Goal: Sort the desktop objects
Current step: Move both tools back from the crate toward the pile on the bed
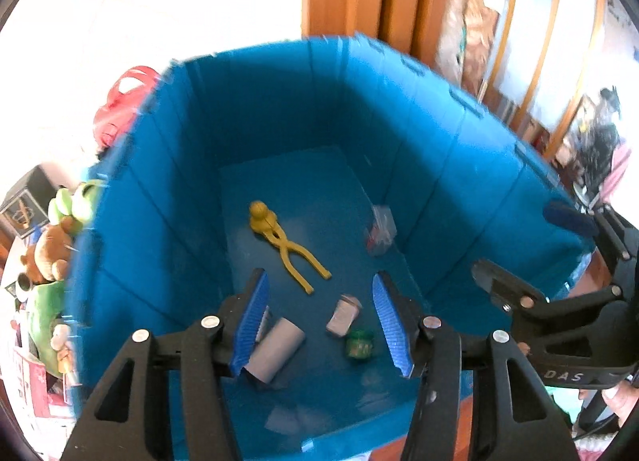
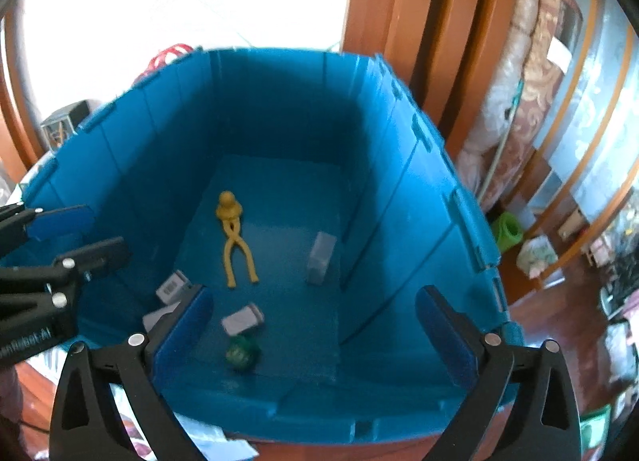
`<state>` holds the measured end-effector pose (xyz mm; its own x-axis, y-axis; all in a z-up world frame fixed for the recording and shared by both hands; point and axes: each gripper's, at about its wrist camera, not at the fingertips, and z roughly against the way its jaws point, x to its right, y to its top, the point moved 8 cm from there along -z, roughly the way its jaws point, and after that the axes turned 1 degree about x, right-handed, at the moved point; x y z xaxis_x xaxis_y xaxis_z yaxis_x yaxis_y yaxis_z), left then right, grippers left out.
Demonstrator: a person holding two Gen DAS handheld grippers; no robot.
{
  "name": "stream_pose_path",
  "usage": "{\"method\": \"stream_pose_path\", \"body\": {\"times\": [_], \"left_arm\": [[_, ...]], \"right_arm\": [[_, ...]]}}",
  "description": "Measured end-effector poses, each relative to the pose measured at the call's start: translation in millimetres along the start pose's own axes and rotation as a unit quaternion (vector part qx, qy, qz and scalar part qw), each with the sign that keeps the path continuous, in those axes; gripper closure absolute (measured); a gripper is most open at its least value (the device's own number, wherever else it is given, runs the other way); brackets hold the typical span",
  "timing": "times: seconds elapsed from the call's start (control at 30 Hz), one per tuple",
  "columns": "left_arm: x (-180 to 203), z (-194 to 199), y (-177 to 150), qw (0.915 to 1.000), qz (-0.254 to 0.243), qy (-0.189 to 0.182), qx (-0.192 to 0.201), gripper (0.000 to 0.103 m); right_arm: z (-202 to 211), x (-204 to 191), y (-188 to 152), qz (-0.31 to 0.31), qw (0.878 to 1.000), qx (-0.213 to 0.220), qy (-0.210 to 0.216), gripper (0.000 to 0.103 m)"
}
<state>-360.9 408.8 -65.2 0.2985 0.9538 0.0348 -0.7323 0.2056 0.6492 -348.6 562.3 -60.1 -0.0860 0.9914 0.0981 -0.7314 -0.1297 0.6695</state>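
Left of the blue bin (image 1: 131, 221): plush toys (image 1: 52, 245) and clutter, apparently unsorted. Bin floor holds a yellow snowball clamp (image 1: 279, 245), grey roll (image 1: 275, 349), small grey packet (image 1: 342, 315), green jar (image 1: 359, 345), clear box (image 1: 381, 229). Left gripper (image 1: 319, 321): partly spread, empty. Right gripper (image 2: 315, 337): wide apart, empty. Tall walls hem in every side; the floor's far end offers room.

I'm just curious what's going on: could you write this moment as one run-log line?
left hand-held gripper: open, empty | right hand-held gripper: open, empty | blue bin: holds yellow tongs, green ball, small boxes
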Motion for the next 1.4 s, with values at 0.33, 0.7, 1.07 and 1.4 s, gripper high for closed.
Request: {"method": "stream_pose_path", "body": {"times": [0.33, 0.7, 1.07, 1.4], "left_arm": [[-87, 90, -3, 0.9931, 0.033, 0.037, 0.107, 0.05], [-262, 157, -78, 0.9851, 0.076, 0.093, 0.123, 0.037], [-400, 136, -215, 0.991, 0.068, 0.114, 0.02, 0.035], [-415, 83, -307, 0.9944, 0.091, 0.032, -0.044, 0.035]], "right_arm": [[69, -79, 48, 0.004, 0.994, 0.106, 0.033, 0.0], [103, -268, 53, 0.053, 0.987, 0.13, 0.074, 0.0], [35, -418, -24, 0.051, 0.994, 0.009, 0.092, 0.0], [-39, -463, -114, 0.026, 0.988, -0.122, 0.091, 0.0]]}}
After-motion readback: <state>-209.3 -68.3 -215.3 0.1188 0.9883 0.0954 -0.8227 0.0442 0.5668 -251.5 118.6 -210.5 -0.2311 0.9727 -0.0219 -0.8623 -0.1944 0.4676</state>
